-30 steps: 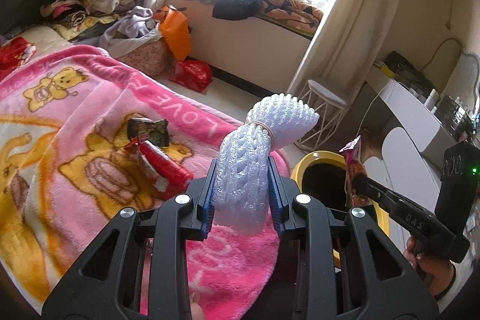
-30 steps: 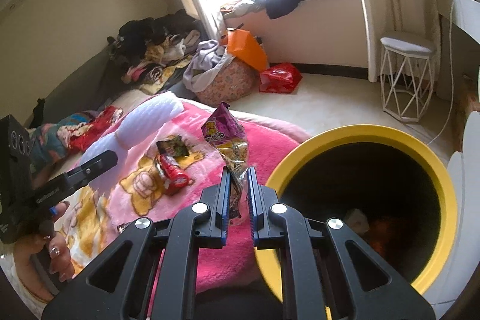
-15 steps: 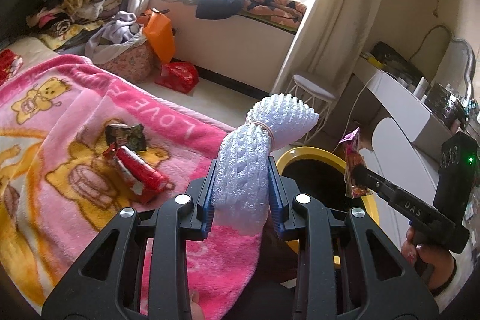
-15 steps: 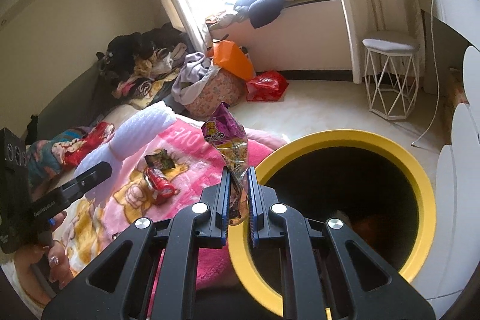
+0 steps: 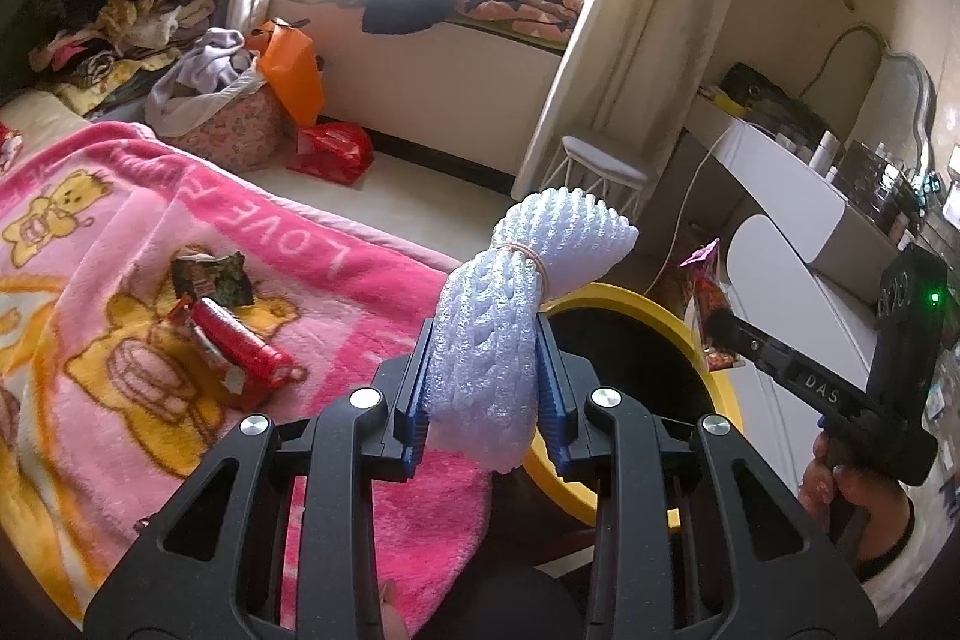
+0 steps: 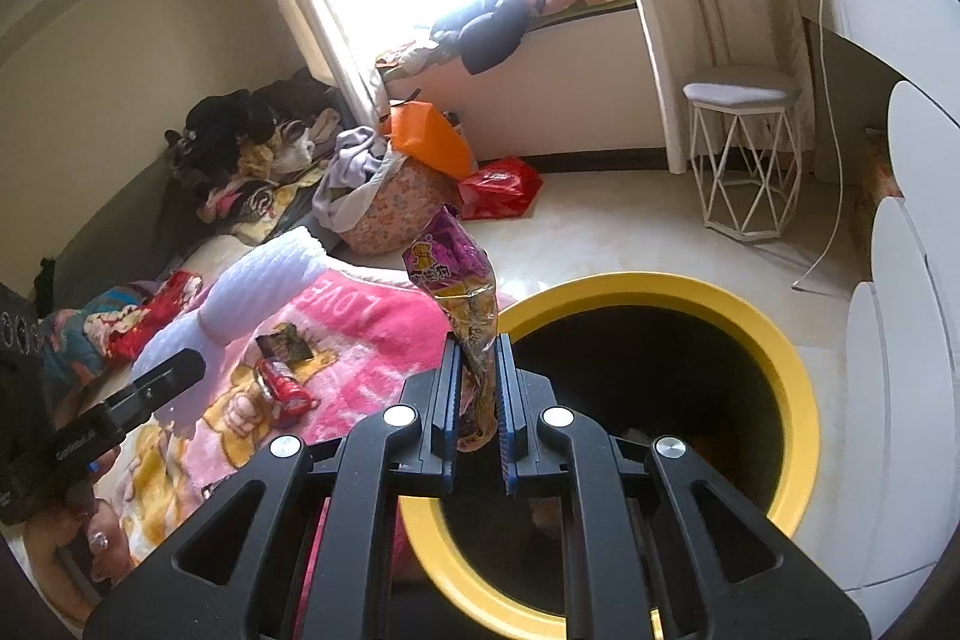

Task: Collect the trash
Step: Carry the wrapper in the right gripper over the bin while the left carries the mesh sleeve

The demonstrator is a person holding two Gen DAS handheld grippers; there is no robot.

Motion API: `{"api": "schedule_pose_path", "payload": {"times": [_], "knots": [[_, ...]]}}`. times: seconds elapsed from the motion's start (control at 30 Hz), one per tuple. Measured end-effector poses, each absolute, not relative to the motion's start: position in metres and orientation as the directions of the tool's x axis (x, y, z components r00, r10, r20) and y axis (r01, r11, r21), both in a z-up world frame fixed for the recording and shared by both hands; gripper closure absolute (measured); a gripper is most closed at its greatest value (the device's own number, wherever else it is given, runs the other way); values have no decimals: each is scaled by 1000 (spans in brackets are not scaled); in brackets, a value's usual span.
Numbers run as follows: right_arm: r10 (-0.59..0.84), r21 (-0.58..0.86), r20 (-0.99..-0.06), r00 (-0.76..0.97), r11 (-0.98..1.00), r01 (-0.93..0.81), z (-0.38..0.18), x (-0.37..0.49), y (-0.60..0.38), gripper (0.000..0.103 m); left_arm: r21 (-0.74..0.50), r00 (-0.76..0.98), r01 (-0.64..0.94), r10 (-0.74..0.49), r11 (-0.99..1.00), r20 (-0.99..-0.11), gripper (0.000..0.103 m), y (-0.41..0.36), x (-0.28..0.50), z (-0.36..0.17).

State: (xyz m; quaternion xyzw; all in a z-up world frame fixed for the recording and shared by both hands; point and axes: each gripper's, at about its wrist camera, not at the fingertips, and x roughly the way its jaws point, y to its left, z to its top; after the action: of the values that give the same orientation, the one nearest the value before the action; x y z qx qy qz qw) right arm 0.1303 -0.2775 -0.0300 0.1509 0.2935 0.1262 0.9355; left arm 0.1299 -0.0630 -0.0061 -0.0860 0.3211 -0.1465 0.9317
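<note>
Left wrist view shows your left gripper (image 5: 483,388) clamped on a white foam-net bundle (image 5: 510,322) tied with a rubber band, its blue pads pressing both sides while the flared top rises above the fingertips. Just beyond and to the right of that gripper sits the yellow-rimmed bin (image 5: 624,301), its dark mouth partly hidden behind the bundle. To the left of your gripper, on the pink bear blanket (image 5: 150,400), lie a red wrapper (image 5: 240,349) and a dark crumpled wrapper (image 5: 210,274), touching or nearly touching each other. Off to the right, your right gripper (image 5: 717,325) pinches a purple snack packet (image 5: 705,304) above the bin's far rim.

From the right wrist, your right gripper (image 6: 477,400) is closed on that purple snack packet (image 6: 462,298), which stands upright between the pads. The bin (image 6: 798,400) opens directly ahead and slightly right of the fingertips, with some trash dimly visible inside. Your left gripper (image 6: 180,370) and the foam bundle (image 6: 252,292) sit to the left, over the blanket (image 6: 360,328).
</note>
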Motion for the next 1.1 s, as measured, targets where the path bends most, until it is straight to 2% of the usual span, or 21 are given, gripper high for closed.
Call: {"api": "schedule_pose_path", "payload": {"times": [1.1], "knots": [[164, 367, -559, 813, 928, 65, -58, 132, -344, 92, -188, 648, 365, -394, 912, -651, 79, -149, 150, -41]]}}
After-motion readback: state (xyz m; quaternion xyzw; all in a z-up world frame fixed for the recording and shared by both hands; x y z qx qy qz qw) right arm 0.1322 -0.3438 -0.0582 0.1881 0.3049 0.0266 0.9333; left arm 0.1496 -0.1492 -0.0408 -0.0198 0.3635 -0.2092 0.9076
